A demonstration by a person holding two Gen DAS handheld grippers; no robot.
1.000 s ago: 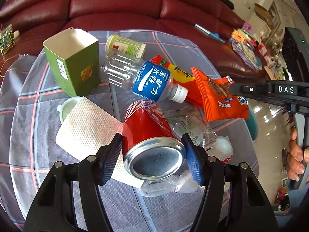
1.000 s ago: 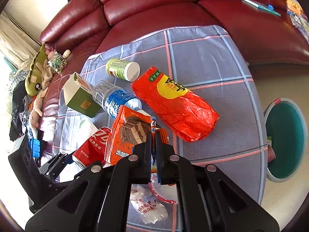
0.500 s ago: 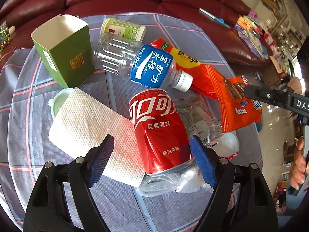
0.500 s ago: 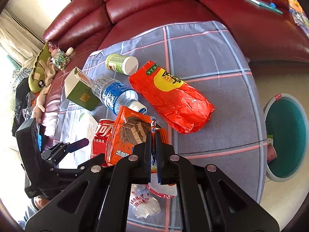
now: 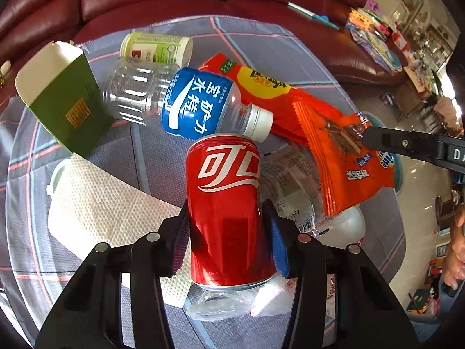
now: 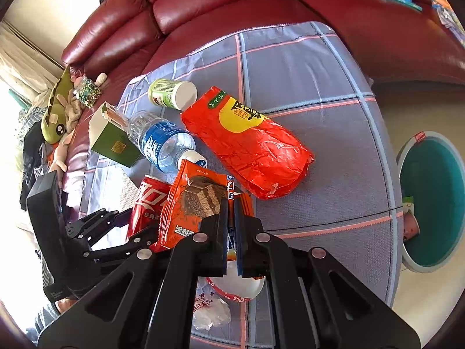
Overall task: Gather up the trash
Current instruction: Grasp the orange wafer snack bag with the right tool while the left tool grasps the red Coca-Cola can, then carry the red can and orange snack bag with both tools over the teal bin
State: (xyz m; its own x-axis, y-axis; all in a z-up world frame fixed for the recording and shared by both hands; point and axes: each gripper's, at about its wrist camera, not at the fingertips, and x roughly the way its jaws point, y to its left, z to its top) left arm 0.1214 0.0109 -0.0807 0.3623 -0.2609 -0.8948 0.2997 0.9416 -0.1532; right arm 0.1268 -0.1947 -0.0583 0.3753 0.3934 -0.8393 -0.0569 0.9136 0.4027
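My left gripper [image 5: 226, 226] is shut on a red cola can [image 5: 226, 203] that stands upright on the checked tablecloth; the can also shows in the right wrist view [image 6: 146, 203]. My right gripper [image 6: 231, 221] is shut on an orange wafer wrapper [image 6: 191, 203] and holds it above the table; the wrapper also shows in the left wrist view [image 5: 343, 157]. A blue-label water bottle [image 5: 180, 101], a large red snack bag [image 6: 247, 142], a green carton [image 5: 64, 99], a white-green jar [image 5: 157, 46] and a paper towel [image 5: 101, 209] lie around the can.
A teal trash bin [image 6: 430, 200] stands on the floor right of the table. Clear plastic wrappers [image 5: 290, 192] and a small white cup [image 6: 238, 288] lie under my grippers. A red leather sofa [image 6: 232, 8] runs behind the table, with plush toys [image 6: 61, 110] at its left.
The left gripper let the tilted can down, opened, then closed again around the upright can's lower body. The right gripper kept hold of the wrapper and barely moved.
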